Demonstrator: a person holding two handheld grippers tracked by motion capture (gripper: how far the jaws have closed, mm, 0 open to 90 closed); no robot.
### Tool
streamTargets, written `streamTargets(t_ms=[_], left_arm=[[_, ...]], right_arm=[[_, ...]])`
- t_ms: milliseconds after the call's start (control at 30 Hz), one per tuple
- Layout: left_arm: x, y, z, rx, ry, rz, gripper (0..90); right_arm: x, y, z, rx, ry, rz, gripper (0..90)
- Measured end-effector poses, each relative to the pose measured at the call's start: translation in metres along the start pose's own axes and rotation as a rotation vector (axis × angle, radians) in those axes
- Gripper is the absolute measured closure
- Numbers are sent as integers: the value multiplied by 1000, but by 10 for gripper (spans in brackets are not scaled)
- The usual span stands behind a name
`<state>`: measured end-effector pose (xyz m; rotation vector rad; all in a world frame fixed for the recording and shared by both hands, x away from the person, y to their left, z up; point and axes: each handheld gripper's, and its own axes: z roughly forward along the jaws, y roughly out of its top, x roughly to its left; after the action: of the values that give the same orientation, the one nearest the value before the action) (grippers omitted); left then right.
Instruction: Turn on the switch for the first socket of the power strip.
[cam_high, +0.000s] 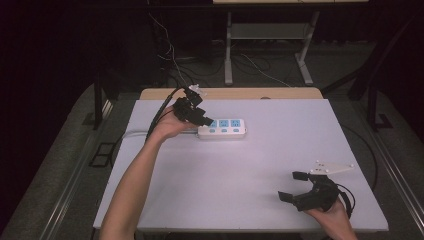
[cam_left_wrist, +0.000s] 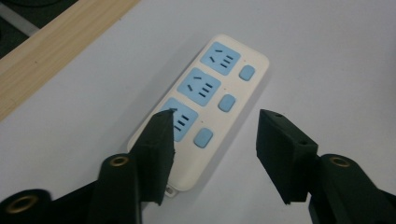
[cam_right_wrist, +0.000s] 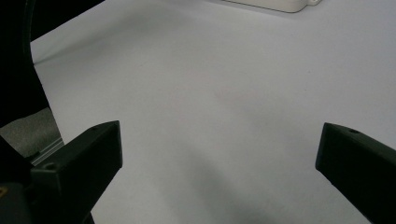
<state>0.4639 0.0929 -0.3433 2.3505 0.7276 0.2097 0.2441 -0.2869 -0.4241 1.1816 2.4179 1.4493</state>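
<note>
A white power strip (cam_high: 222, 128) with three blue sockets and three blue buttons lies flat at the back left of the white table (cam_high: 240, 170). My left gripper (cam_high: 203, 120) hovers over its left end with the jaws partly apart. In the left gripper view the strip (cam_left_wrist: 205, 93) runs away from the gripper (cam_left_wrist: 217, 122); one finger (cam_left_wrist: 156, 149) overlaps its near socket and the other stands beside it, neither pressing on it. My right gripper (cam_high: 292, 186) rests wide open near the front right corner, nothing between its fingers (cam_right_wrist: 222, 140). A corner of the strip (cam_right_wrist: 280, 3) shows far off.
A wooden strip (cam_high: 230, 93) borders the table's back edge (cam_left_wrist: 51, 51). The power strip's white cord (cam_high: 131, 133) trails off to the left. Beyond the table are dark floor, cables and a desk frame (cam_high: 265, 45). Bare white surface lies between the two grippers.
</note>
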Motion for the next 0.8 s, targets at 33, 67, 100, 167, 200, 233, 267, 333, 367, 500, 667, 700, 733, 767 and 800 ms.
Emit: streamTargets(t_ms=[33, 67, 100, 167, 200, 233, 267, 333, 367, 500, 667, 700, 733, 767, 800], left_arm=[[1, 0, 1, 1, 0, -2, 517], [3, 0, 3, 4, 1, -2, 517], [4, -1, 5, 2, 0, -6, 552], [6, -1, 8, 4, -9, -15, 573], [8, -2, 10, 7, -11, -13, 613], [8, -3, 12, 6, -10, -19, 613], [9, -3, 13, 15, -8, -15, 632], [11, -4, 17, 13, -14, -27, 678], [12, -4, 18, 11, -14, -32, 706], [15, -5, 23, -3, -23, -60, 823], [20, -7, 25, -18, -43, -75, 891], [21, -7, 25, -18, -40, -74, 891], [22, -7, 26, -18, -41, -77, 891], [22, -8, 27, -20, -41, -85, 891], [23, -8, 27, -19, -39, -83, 891]], right_arm=[[0, 0, 0, -2, 0, 2, 1], [0, 0, 0, -2, 0, 2, 1], [-1, 0, -1, -3, -1, 4, 1], [-1, 0, -1, -3, -1, 4, 1], [-1, 0, -1, -4, 0, 1, 1], [-1, 0, -1, -4, 0, 1, 1], [-1, 0, -1, -5, 0, -2, 1], [-1, 0, -1, -6, 0, -4, 1], [-1, 0, -1, -5, -1, -2, 1], [-1, -1, -1, -5, -1, -3, 1], [-2, 0, 0, 1, 0, -8, 1], [-2, 0, 0, 1, -1, -10, 1], [-2, 0, 0, 0, -2, -12, 1], [-2, 0, 0, 0, -2, -12, 1], [-2, 0, 0, 0, -2, -11, 1]])
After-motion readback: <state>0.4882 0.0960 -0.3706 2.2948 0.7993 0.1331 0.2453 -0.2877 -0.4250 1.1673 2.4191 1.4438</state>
